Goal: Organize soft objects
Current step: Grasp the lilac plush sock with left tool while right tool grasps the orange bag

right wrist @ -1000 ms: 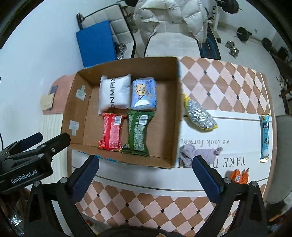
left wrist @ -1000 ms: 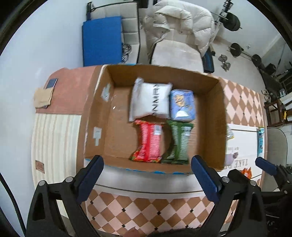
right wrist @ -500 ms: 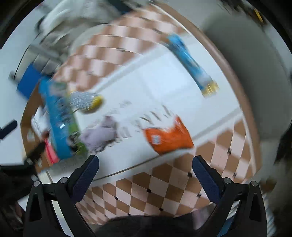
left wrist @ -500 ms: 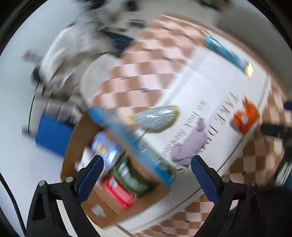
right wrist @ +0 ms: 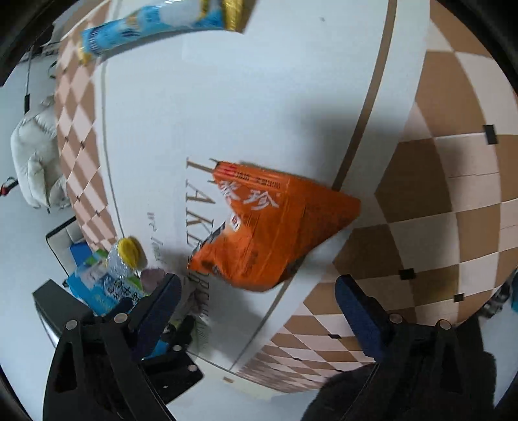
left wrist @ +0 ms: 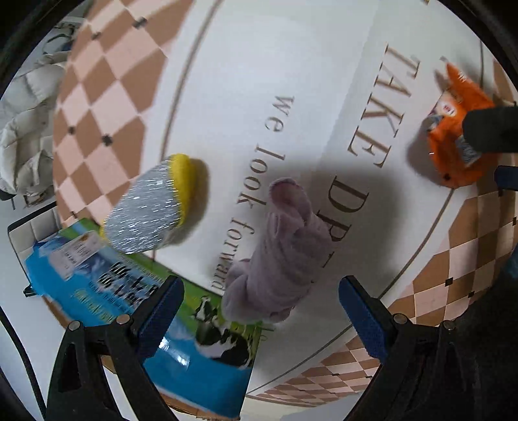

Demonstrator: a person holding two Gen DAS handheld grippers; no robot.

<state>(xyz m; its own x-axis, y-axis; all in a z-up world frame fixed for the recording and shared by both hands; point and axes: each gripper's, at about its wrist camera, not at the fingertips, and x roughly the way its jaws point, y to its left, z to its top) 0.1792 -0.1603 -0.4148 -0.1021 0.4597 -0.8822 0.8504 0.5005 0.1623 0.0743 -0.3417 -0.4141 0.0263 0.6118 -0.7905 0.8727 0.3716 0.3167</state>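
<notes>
A crumpled lilac cloth (left wrist: 281,259) lies on the white tablecloth, just ahead of and between the blue pads of my open left gripper (left wrist: 262,311). A silver and yellow scouring sponge (left wrist: 152,207) lies to its left, beside the cardboard box's printed blue-green outer wall (left wrist: 129,298). An orange snack packet (right wrist: 272,223) lies just ahead of my open right gripper (right wrist: 255,307); it also shows in the left wrist view (left wrist: 456,129). Both grippers are empty and hover low over the table.
A long blue snack packet (right wrist: 155,26) lies at the far side of the table. The cloth (right wrist: 152,278), sponge (right wrist: 124,259) and box (right wrist: 97,291) show small at the left of the right wrist view. A white padded jacket (left wrist: 22,129) lies beyond the table.
Both grippers swung away from the open box and dropped close to the table: the left one over the lilac cloth, the right one over the orange packet. Both stayed open.
</notes>
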